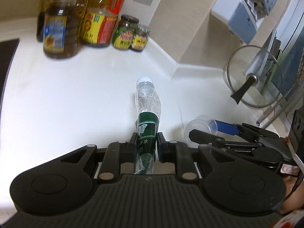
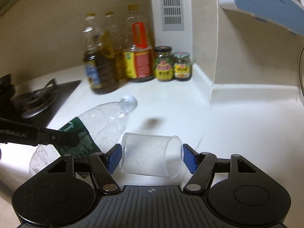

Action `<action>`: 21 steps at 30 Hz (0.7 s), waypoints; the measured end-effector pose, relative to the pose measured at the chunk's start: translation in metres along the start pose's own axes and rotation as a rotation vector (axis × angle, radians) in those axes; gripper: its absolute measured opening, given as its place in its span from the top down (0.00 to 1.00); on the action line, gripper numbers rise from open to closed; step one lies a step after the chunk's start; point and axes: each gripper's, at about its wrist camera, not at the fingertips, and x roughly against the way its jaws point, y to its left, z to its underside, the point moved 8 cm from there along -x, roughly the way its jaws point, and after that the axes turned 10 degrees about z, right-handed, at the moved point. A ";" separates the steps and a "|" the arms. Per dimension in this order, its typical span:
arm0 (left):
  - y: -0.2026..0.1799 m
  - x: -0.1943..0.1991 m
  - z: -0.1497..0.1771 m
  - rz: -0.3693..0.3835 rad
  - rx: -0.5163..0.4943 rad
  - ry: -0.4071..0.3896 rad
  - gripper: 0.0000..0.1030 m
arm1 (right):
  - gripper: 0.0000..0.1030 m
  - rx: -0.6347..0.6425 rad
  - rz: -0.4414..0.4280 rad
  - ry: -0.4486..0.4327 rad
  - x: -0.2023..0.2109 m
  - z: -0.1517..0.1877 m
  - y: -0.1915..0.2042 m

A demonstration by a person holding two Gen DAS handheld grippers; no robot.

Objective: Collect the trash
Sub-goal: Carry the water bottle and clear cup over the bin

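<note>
An empty clear water bottle [image 1: 147,102] with a green label and a white cap points away from me, and my left gripper [image 1: 147,142] is shut on its labelled lower half. The right wrist view shows the same bottle [image 2: 106,121] at the left, with a left finger [image 2: 57,138] across its label. A clear plastic cup [image 2: 152,155] lies sideways between the blue pads of my right gripper [image 2: 152,154], mouth to the right, held above the white counter [image 2: 237,123]. From the left wrist view, the cup [image 1: 199,127] and right gripper [image 1: 210,131] sit just to the right.
Oil bottles [image 2: 100,66] and two sauce jars [image 2: 172,64] crowd the back corner under a wall vent [image 2: 172,5]. A gas stove [image 2: 36,102] lies at the left. A glass pot lid [image 1: 254,76] leans at the right, below a wall-mounted heater [image 1: 245,9].
</note>
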 end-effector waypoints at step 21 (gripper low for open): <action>-0.006 0.034 0.100 0.089 -0.039 0.159 0.83 | 0.34 -0.079 0.114 0.130 0.057 0.096 0.025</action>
